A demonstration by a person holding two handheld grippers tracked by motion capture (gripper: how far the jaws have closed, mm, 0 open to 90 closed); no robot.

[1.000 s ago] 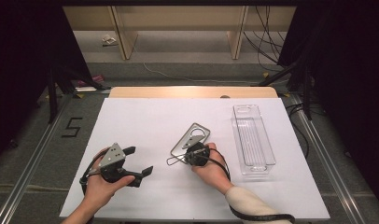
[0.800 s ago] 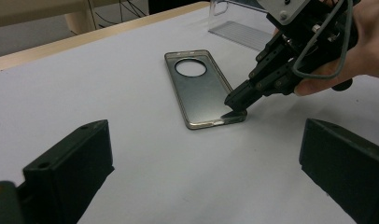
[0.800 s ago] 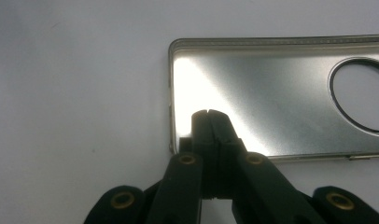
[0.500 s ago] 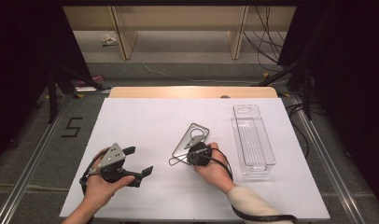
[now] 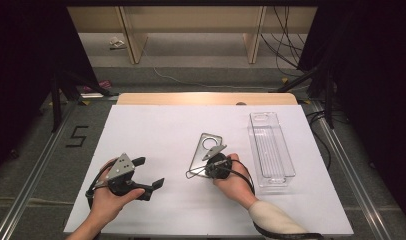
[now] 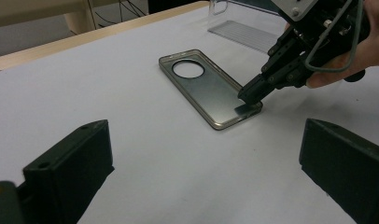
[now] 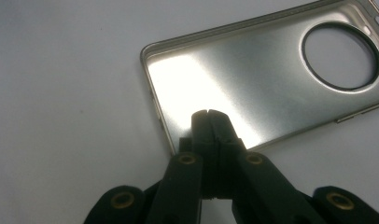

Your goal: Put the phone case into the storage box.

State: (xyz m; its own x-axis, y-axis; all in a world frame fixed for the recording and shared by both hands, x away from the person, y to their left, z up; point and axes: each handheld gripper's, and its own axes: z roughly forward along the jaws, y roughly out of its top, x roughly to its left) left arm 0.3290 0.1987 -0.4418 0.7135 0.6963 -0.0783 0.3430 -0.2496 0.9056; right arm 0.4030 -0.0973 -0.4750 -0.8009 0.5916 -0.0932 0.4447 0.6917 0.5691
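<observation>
Little has moved since the earlier frame: the right gripper [image 7: 208, 114] still rests its closed jaws on the near end of the phone case [image 6: 208, 88] lying flat mid-table, probably pinning it, while the left gripper [image 5: 148, 172] waits with jaws apart.

Right claw [image 7: 208, 116] hides phone case's [image 7: 253, 79] near edge.

A white table top [image 5: 156, 125] with a wooden far edge [image 5: 206, 98]; grey floor [image 5: 201, 65] around; pale wooden furniture legs [image 5: 133, 35] behind; dark sides; cables [image 5: 286, 30] hang at right.
</observation>
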